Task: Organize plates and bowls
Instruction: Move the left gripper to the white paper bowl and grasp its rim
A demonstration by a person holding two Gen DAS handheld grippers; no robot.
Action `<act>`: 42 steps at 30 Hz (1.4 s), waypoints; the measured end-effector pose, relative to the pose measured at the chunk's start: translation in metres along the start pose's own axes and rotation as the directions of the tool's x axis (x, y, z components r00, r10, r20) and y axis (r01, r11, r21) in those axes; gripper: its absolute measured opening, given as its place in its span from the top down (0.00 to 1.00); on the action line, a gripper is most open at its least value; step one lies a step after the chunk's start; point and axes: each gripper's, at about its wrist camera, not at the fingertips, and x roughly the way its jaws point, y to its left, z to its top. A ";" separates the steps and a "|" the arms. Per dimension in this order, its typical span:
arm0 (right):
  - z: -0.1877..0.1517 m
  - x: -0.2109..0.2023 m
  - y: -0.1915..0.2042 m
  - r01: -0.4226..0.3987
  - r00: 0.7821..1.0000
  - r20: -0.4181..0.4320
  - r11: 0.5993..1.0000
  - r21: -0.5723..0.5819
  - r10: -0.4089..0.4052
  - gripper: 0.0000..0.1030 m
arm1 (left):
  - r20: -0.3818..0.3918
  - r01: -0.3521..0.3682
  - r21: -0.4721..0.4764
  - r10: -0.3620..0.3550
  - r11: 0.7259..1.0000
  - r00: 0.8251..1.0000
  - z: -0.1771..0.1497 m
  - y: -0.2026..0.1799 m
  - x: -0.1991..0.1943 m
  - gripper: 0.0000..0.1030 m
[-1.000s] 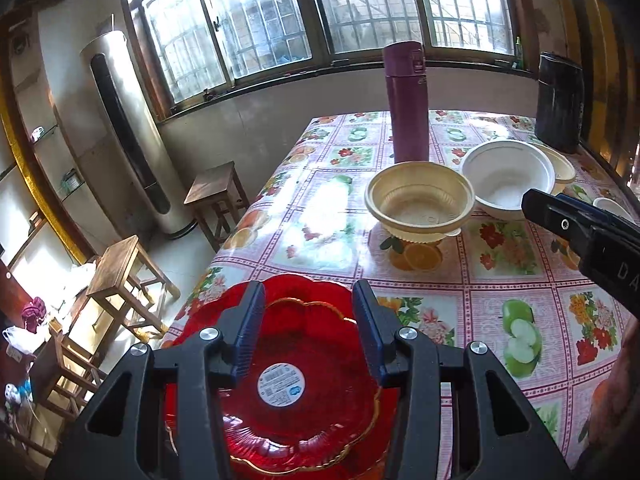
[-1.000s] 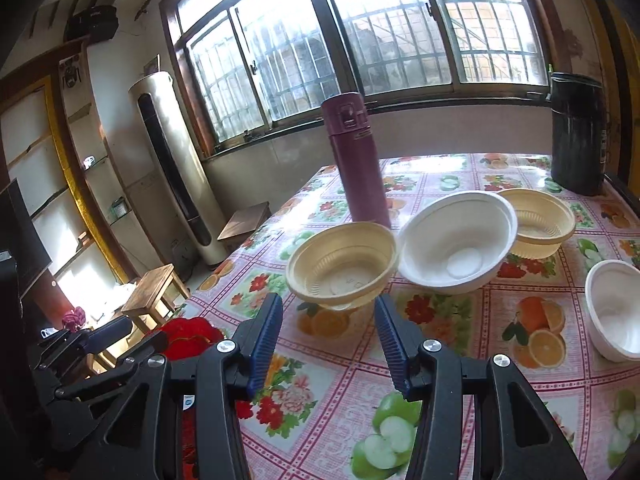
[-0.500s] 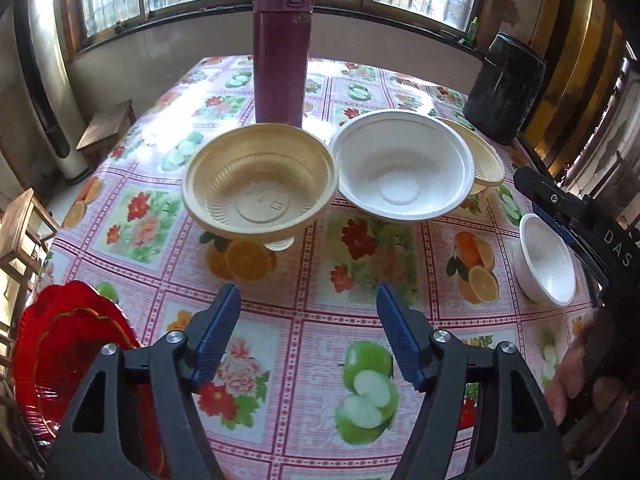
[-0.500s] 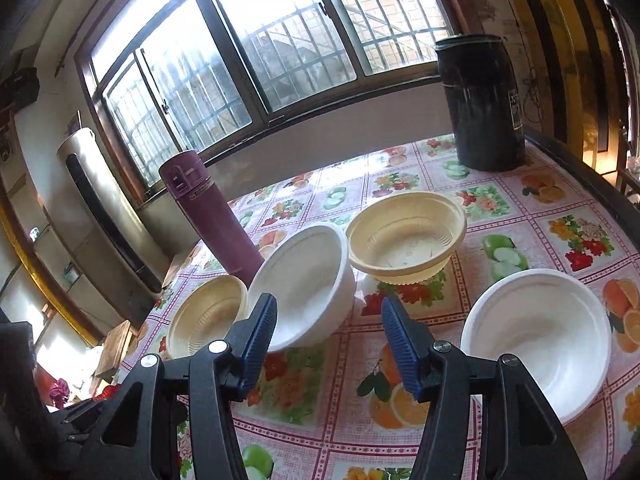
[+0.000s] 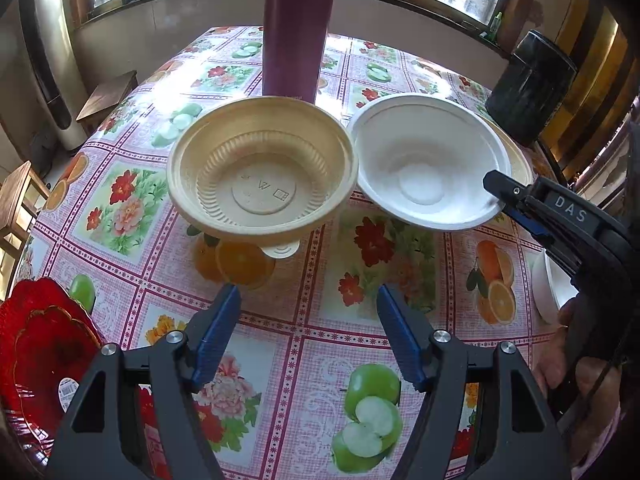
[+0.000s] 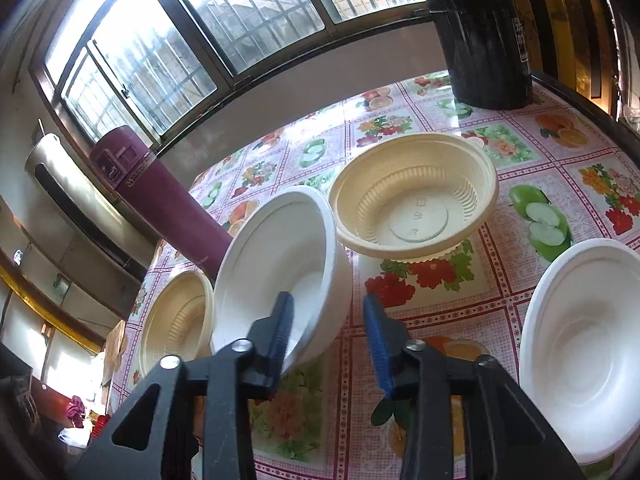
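Observation:
A beige ribbed bowl [image 5: 262, 172] and a white bowl [image 5: 430, 164] stand side by side on the fruit-print tablecloth. My left gripper [image 5: 308, 320] is open and empty, a little short of the beige bowl. My right gripper [image 6: 326, 320] is open, with its jaws on either side of the near rim of the white bowl [image 6: 280, 256], one finger inside it; it also shows at the bowl's right edge in the left wrist view [image 5: 504, 196]. A second beige bowl [image 6: 414, 204] and a second white bowl [image 6: 584, 344] stand to the right. A red plate [image 5: 40, 352] lies at the near left.
A tall purple flask [image 5: 298, 28] stands behind the bowls. A black cylindrical container [image 6: 480, 32] stands at the far right corner. The table edge [image 5: 120, 108] drops off on the left, with wooden stools [image 5: 108, 96] below it.
Both grippers moved forward. The left one swung away from the red plate toward the beige bowl. The right one closed in on the white bowl's rim, and its jaws narrowed.

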 end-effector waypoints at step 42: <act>-0.047 -0.060 -0.078 -0.161 0.973 -0.146 0.978 0.133 0.180 0.94 | 0.075 -0.070 0.171 0.058 0.983 0.995 -0.021 -0.024 -0.009 0.32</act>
